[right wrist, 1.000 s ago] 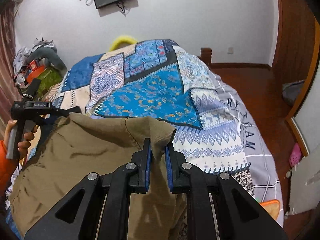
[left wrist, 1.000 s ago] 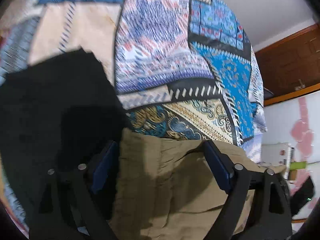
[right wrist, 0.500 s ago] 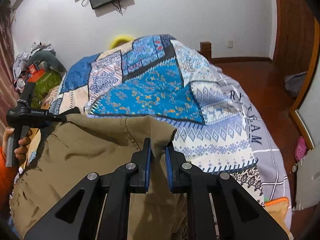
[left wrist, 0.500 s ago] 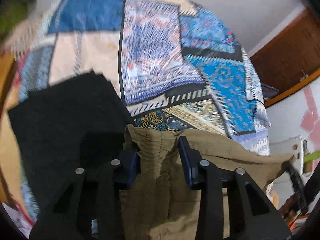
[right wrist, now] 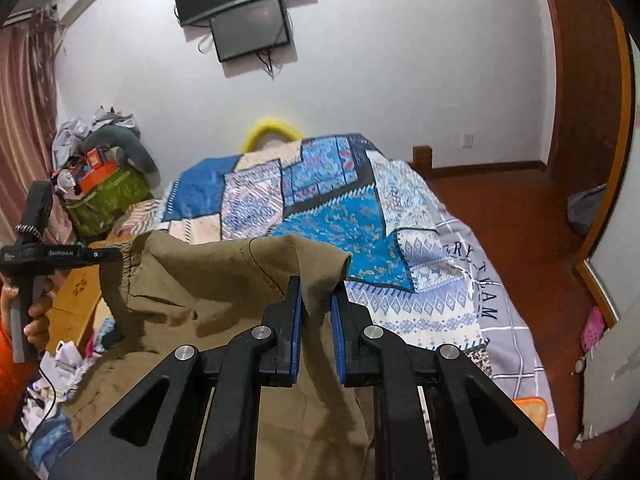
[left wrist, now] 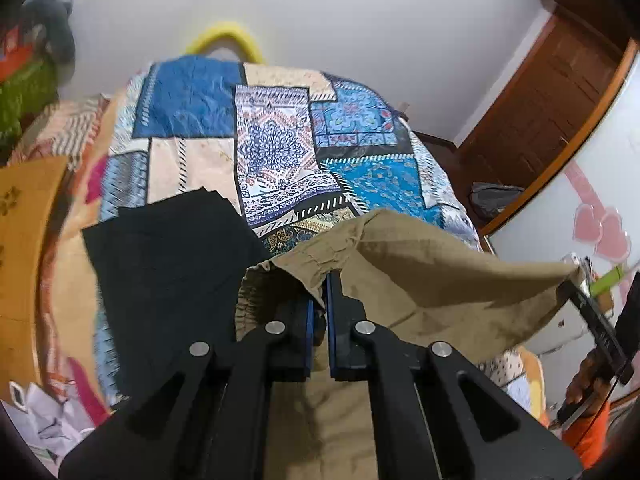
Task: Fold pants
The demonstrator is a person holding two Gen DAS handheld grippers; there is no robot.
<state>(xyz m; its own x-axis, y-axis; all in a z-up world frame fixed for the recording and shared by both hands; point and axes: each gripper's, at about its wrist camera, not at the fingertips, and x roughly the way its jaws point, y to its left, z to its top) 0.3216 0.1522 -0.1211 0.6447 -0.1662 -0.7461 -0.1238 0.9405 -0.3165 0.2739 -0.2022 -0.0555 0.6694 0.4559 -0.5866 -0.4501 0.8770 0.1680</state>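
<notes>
The khaki pants (left wrist: 440, 276) hang stretched in the air between both grippers, above the near end of the bed. My left gripper (left wrist: 324, 280) is closing its jaws tight on the gathered elastic waistband, with the pads pressing the cloth. In the right wrist view the same pants (right wrist: 208, 288) sag leftward from my right gripper (right wrist: 316, 292), which is shut on a bunched corner of the fabric. The left gripper (right wrist: 114, 255) shows there at the pants' far left corner, held by a hand (right wrist: 36, 316). The right gripper (left wrist: 576, 280) appears at the right edge of the left wrist view.
A patchwork quilt (left wrist: 276, 148) covers the bed (right wrist: 332, 216). A flat black garment (left wrist: 168, 264) lies on its near left part. A cardboard box (left wrist: 24, 240) and a green bag (right wrist: 108, 196) stand at the left, with wooden floor (right wrist: 520, 220) at the right.
The left gripper's jaws went from wide apart around the waistband to shut on it. Both grippers rose, lifting the pants off the bed, and more of the room came into view.
</notes>
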